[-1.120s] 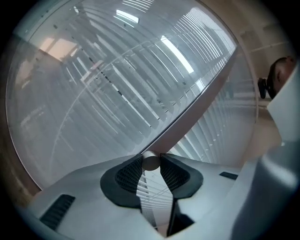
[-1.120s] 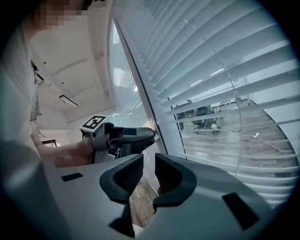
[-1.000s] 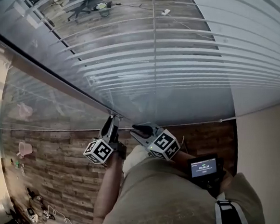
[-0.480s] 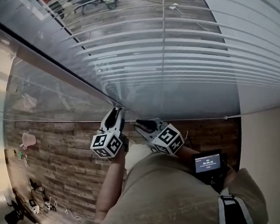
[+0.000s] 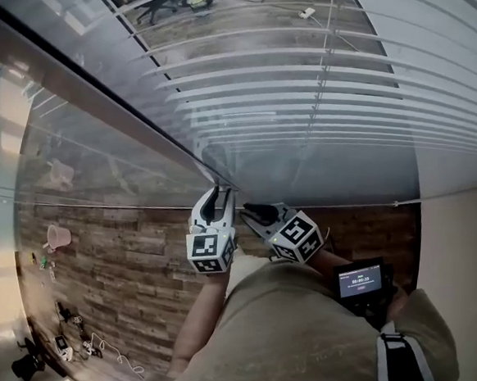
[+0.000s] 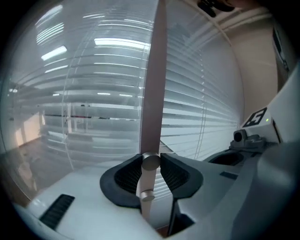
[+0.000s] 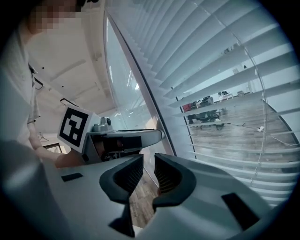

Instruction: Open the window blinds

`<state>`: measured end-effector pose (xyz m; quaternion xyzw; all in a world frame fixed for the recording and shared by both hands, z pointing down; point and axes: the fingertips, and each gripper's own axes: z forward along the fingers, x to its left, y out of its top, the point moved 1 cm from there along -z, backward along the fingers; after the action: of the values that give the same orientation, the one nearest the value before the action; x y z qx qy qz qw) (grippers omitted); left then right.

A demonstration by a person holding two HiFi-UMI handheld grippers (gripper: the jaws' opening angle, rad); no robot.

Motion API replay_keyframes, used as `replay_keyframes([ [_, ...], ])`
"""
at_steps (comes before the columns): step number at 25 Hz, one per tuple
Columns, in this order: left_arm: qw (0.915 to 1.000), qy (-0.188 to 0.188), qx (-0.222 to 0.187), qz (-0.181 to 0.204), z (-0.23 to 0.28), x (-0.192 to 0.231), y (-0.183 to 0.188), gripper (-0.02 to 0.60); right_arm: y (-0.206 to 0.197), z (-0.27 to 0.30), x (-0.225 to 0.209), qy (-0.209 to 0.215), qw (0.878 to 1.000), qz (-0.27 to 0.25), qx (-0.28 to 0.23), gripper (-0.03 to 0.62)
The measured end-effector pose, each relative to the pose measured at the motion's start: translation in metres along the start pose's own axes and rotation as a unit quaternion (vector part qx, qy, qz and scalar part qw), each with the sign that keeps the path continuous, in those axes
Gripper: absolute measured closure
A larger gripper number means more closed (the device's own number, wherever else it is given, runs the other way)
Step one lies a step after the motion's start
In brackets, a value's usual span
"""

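The wand (image 6: 154,84) is gripped near its lower end between the pads of the left claw (image 6: 151,162), and it is seen rising upright in front of the blinds (image 6: 93,108). The right claw (image 7: 148,169) is held narrowly apart with nothing between its pads, just beside the left claw and close to the blinds. The slats are seen lowered, and a wooden floor (image 7: 225,131) is shown through the gaps between them

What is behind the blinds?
Through the gaps in the blinds you can see a wooden floor and some dark furniture. The blinds cover the rest of that room.
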<state>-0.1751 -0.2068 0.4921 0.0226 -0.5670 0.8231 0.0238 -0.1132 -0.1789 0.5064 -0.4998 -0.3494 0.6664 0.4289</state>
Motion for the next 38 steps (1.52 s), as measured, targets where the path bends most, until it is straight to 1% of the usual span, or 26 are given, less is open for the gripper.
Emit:
replay_keyframes([
  [2,0.9987,0.015,0.002,0.049,0.001,0.0,-0.002,0.445,-0.002,0.001,0.002,0.003,1.0,0.0,0.001,0.522],
  [4,0.9959,0.029,0.003,0.085,-0.001,-0.001,-0.003,0.445,-0.006,0.0,0.002,0.003,1.0,0.002,0.004,0.522],
  [9,0.9875,0.053,0.006,0.148,-0.001,-0.004,-0.002,0.445,-0.009,-0.002,-0.001,0.001,1.0,0.003,0.007,0.522],
  [11,0.9819,0.065,0.011,0.178,0.0,-0.006,-0.003,0.445,-0.009,-0.003,-0.001,0.004,1.0,0.001,0.007,0.522],
  [13,0.9744,0.078,0.019,0.21,0.001,-0.006,-0.007,0.445,-0.01,-0.004,-0.001,0.006,1.0,0.0,0.007,0.522],
  [14,0.972,0.081,0.021,0.22,0.002,-0.006,-0.008,0.445,-0.01,-0.004,-0.002,0.006,1.0,0.0,0.007,0.522],
  [15,0.9738,0.076,0.019,0.213,0.001,-0.006,-0.007,0.445,-0.01,-0.005,-0.002,0.007,1.0,-0.001,0.007,0.522],
  [16,0.9812,0.062,0.014,0.182,0.0,-0.006,-0.005,0.443,-0.009,-0.005,-0.002,0.008,1.0,-0.001,0.007,0.522],
  [17,0.9911,0.041,0.005,0.126,-0.003,-0.005,-0.003,0.441,-0.008,-0.005,-0.001,0.008,1.0,-0.001,0.007,0.522],
  [18,0.9984,0.018,-0.004,0.053,-0.006,-0.003,-0.001,0.394,-0.008,-0.006,-0.001,0.009,1.0,-0.001,0.007,0.522],
  [19,0.9996,-0.004,-0.013,-0.025,-0.01,-0.002,-0.001,0.369,-0.009,-0.006,0.0,0.01,1.0,-0.001,0.007,0.522],
  [20,0.9947,-0.024,-0.023,-0.097,-0.013,0.0,-0.001,0.353,-0.01,-0.006,0.0,0.011,1.0,0.0,0.007,0.522],
  [21,0.9857,-0.043,-0.033,-0.159,-0.014,0.002,-0.002,0.349,-0.011,-0.006,0.001,0.011,1.0,0.0,0.008,0.522],
  [23,0.9612,-0.074,-0.052,-0.261,-0.014,0.007,-0.002,0.35,-0.011,-0.004,0.001,0.012,1.0,0.002,0.01,0.522],
  [25,0.9324,-0.098,-0.068,-0.341,-0.01,0.012,0.002,0.35,-0.009,-0.003,0.003,0.015,1.0,0.002,0.012,0.522],
  [26,0.9192,-0.105,-0.073,-0.372,-0.009,0.014,0.002,0.35,-0.008,-0.003,0.005,0.016,1.0,0.001,0.012,0.522],
  [27,0.9089,-0.107,-0.077,-0.396,-0.007,0.017,0.001,0.35,-0.008,-0.003,0.006,0.018,1.0,0.0,0.012,0.522],
  [28,0.9021,-0.105,-0.078,-0.411,-0.005,0.02,-0.002,0.357,-0.008,-0.003,0.007,0.019,1.0,-0.001,0.012,0.522],
  [29,0.8982,-0.102,-0.078,-0.421,-0.004,0.022,-0.005,0.383,-0.008,-0.004,0.008,0.02,1.0,-0.002,0.012,0.522],
  [30,0.8962,-0.099,-0.077,-0.425,-0.004,0.024,-0.006,0.427,-0.009,-0.004,0.008,0.021,1.0,-0.002,0.013,0.522],
  [31,0.8957,-0.097,-0.076,-0.427,-0.003,0.024,-0.006,0.448,-0.01,-0.005,0.008,0.021,1.0,-0.001,0.014,0.522],
  [35,0.8971,-0.096,-0.073,-0.425,-0.001,0.028,-0.004,0.449,-0.012,-0.005,0.006,0.02,1.0,-0.001,0.018,0.522],
  [36,0.8989,-0.096,-0.072,-0.421,0.0,0.029,-0.003,0.449,-0.011,-0.005,0.006,0.02,1.0,-0.001,0.018,0.522],
  [37,0.903,-0.093,-0.069,-0.414,0.0,0.03,-0.003,0.449,-0.012,-0.006,0.006,0.02,1.0,-0.002,0.019,0.522],
  [38,0.9094,-0.087,-0.066,-0.401,0.001,0.031,-0.004,0.449,-0.012,-0.006,0.006,0.02,1.0,-0.003,0.019,0.522],
])
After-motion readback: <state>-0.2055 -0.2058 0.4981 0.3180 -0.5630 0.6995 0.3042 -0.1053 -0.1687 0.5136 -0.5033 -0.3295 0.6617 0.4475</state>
